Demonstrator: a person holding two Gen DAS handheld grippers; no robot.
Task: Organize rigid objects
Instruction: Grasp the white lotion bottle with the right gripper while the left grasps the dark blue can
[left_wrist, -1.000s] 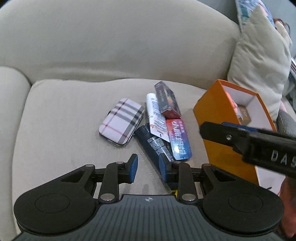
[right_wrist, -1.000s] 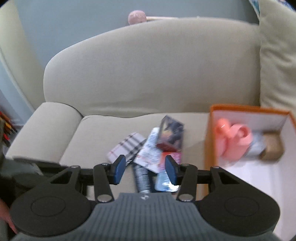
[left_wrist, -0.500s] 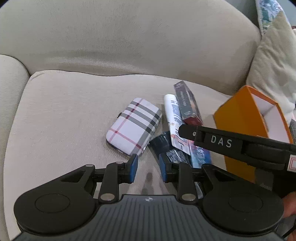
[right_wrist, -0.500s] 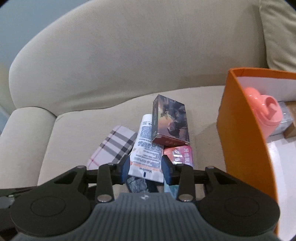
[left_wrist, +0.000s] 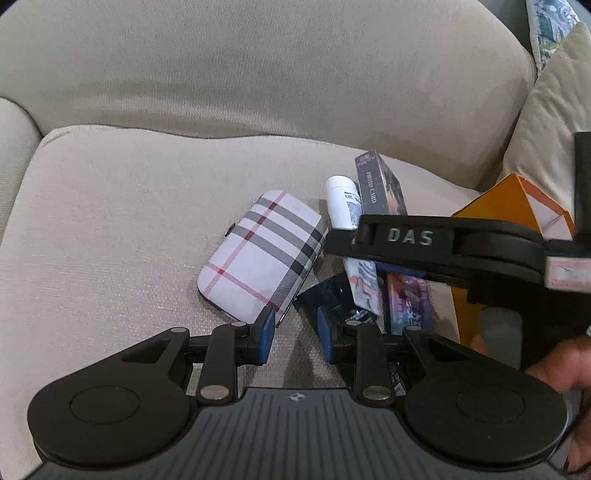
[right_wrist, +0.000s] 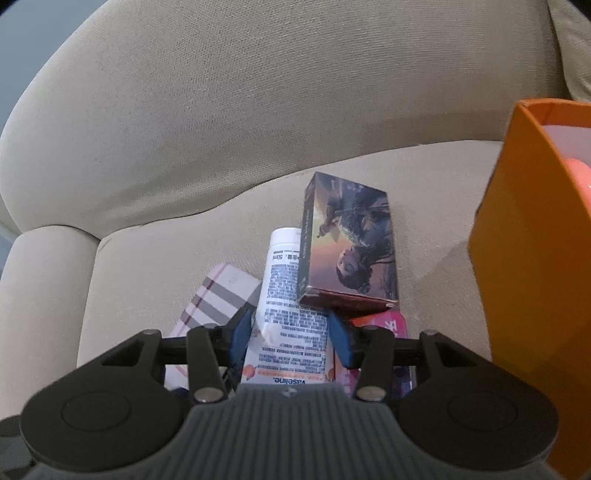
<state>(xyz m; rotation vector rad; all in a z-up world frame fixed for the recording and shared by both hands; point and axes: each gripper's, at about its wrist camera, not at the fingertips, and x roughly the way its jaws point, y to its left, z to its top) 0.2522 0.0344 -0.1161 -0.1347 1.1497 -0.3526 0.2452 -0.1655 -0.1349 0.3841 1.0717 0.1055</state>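
Note:
A pile of objects lies on the beige sofa seat: a plaid case (left_wrist: 260, 254), a white Vaseline tube (right_wrist: 288, 306), a dark picture box (right_wrist: 349, 247), a red-pink pack (right_wrist: 384, 328) and a dark blue pouch (left_wrist: 332, 299). My right gripper (right_wrist: 291, 338) is open, low over the pile, its fingers on either side of the white tube's printed end. In the left wrist view it shows as a black bar (left_wrist: 424, 251) crossing the pile. My left gripper (left_wrist: 293, 332) is open and empty, just in front of the plaid case and the dark pouch.
An orange box (right_wrist: 532, 258) with a white inside stands right of the pile and holds a pink thing (right_wrist: 576, 173). A beige cushion (left_wrist: 550, 122) leans at the right. The sofa back (left_wrist: 258, 74) rises behind, an armrest (right_wrist: 40, 273) at the left.
My right gripper has come down and forward from near the orange box to the pile, and its fingers now straddle the white tube. My left gripper has shifted left, toward the plaid case.

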